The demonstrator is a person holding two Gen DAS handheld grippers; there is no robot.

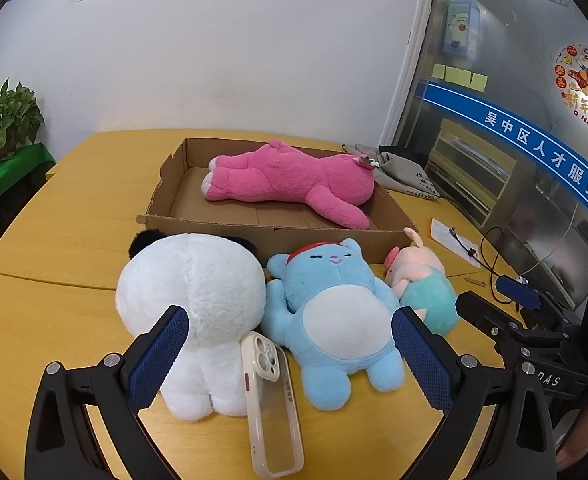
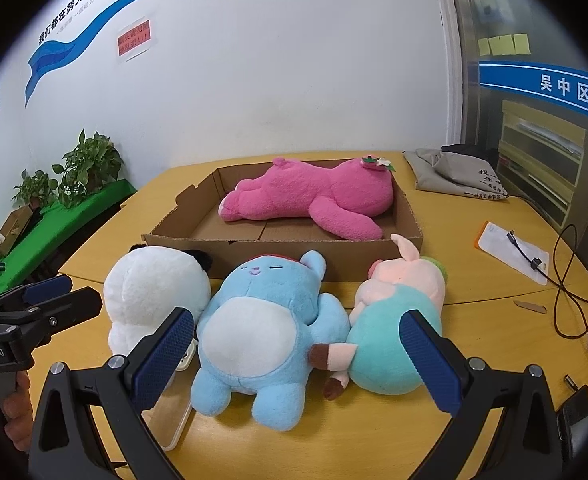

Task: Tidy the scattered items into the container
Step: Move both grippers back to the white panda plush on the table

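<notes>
Closest to the left wrist camera is the left gripper (image 1: 290, 354), its blue-padded jaws spread wide and holding nothing, framing a clear phone case (image 1: 272, 408) that lies flat on the yellow table (image 1: 54, 336) with its long axis running away from the camera and its camera cutout at the far end. The case sits between a white plush (image 1: 192, 312), which lies with its dark ears toward the box, and a blue cat plush (image 1: 329, 316) on its back, head pointing away toward the box and feet toward the camera. Just beside the blue cat, on its right, lies a pink-and-teal plush (image 1: 421, 284), head also toward the box. The right gripper (image 2: 297, 354) is likewise open and empty, hovering over the blue cat's lower body and the neighbouring plush. Beyond the three toys stands a shallow cardboard box (image 1: 254, 232), and inside it a pink bear plush (image 1: 294, 180) lies with its long axis across the box, feet to the left, head to the right. A grey cloth bag (image 2: 457, 172) rests near the box's far right corner.
</notes>
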